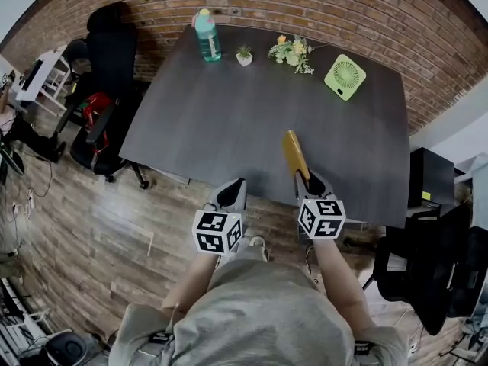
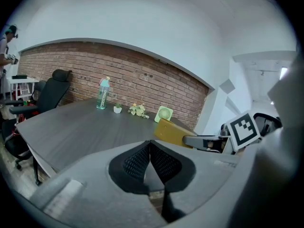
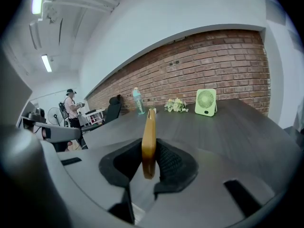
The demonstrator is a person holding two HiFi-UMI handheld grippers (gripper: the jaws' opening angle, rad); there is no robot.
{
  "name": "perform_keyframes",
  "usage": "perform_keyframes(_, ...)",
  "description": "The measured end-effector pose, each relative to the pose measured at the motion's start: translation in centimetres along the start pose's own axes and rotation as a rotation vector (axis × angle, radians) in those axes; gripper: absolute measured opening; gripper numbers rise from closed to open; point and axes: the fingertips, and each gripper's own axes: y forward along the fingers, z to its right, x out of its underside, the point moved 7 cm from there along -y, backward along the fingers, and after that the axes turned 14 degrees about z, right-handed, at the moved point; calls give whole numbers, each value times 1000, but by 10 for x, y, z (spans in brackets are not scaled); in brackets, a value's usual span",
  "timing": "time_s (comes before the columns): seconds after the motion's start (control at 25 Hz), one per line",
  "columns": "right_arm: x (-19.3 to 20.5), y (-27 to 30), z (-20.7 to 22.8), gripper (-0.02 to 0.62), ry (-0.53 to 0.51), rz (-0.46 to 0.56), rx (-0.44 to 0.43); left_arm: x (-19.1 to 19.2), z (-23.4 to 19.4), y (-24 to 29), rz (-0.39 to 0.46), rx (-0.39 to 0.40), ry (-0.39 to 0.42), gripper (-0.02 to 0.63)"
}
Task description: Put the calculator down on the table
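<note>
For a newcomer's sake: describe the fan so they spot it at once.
Find the dark table by the brick wall. Along its far edge stand a bottle, a plant, flowers and, rightmost, the fan. It alone is lime green with a round grille.

Calculator [image 3: 149,137] sits edge-on in right gripper view, so key face not visible. In head view its lower end is hidden inside the right gripper [image 1: 309,180]. In left gripper view its right end is hidden behind that gripper. Person [image 2: 6,44] at upper left there is cut off by the frame edge. Bottle [image 1: 207,35] label too small to read. Chair [image 1: 427,280] at lower right of head view is cut off.
</note>
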Motion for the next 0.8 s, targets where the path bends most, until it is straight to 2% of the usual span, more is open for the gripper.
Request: perform_keyframes(0.8, 48, 53, 15, 84, -24, -132, 45, 12, -11, 10, -34, -10, -13, 18)
